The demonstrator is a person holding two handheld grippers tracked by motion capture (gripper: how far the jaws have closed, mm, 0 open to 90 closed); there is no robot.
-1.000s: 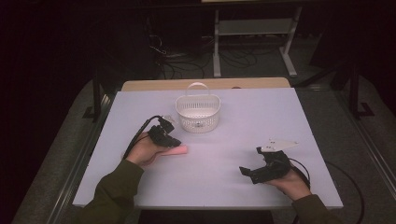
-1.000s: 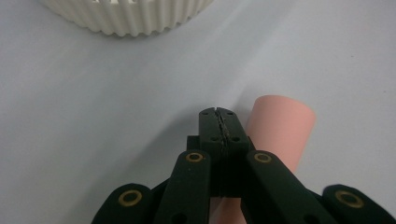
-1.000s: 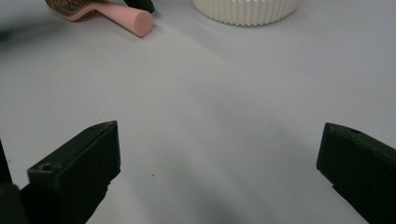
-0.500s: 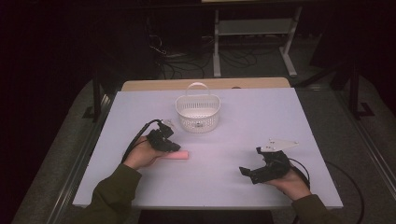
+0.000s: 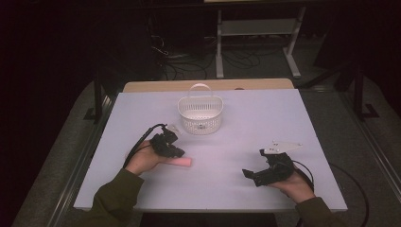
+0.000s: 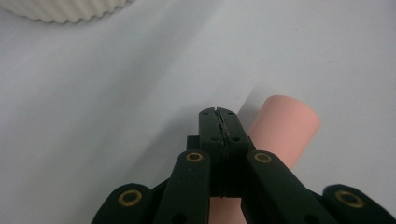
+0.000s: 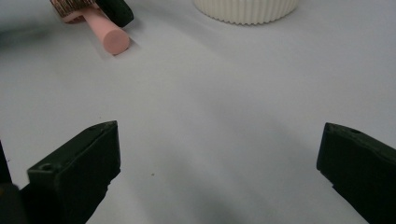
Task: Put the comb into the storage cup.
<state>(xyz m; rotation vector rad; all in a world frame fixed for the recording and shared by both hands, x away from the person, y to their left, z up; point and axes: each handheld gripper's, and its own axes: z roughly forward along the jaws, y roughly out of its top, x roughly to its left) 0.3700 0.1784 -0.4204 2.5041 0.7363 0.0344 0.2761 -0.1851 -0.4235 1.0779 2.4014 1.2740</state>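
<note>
The pink cylindrical stick (image 5: 178,162) is being overlapped by the left gripper (image 5: 177,153), jaws pressed together empty; the right gripper (image 5: 247,173) is being held wide open.

Basket (image 5: 200,115) sits centre-rear on table (image 5: 283,113). Cylinder (image 5: 179,162) lies in front of it, slightly left, w/ left gripper (image 5: 174,152) just over it. Right gripper (image 5: 253,175) rests front-right, well apart from both.
</note>
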